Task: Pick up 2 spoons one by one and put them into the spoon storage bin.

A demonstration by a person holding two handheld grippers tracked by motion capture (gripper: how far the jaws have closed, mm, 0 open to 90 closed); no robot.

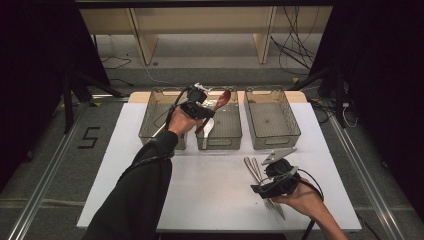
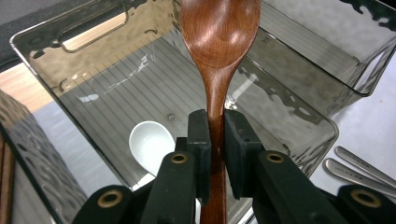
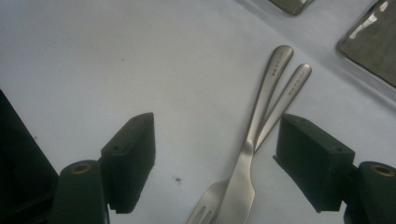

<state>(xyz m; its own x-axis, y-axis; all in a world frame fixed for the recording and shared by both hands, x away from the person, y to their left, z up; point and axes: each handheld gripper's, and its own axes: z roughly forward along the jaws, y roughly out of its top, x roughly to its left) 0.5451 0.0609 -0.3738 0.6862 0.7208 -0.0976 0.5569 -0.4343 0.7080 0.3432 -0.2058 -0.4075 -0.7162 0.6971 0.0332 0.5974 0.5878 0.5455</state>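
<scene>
Left gripper view: wooden spoon point(image 2: 218, 56) bowl-forward, seemingly.

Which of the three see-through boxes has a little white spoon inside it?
The middle smoky plastic bin, under the left gripper holding the brown wooden spoon. A white ceramic spoon lies inside; the right bin looks empty.

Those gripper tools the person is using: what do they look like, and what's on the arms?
Both are black. The left gripper trails a black cable; its blocky fingers have brass-coloured rivets. The right gripper carries a grey three-cornered plate. The left arm wears a dark sleeve.
</scene>
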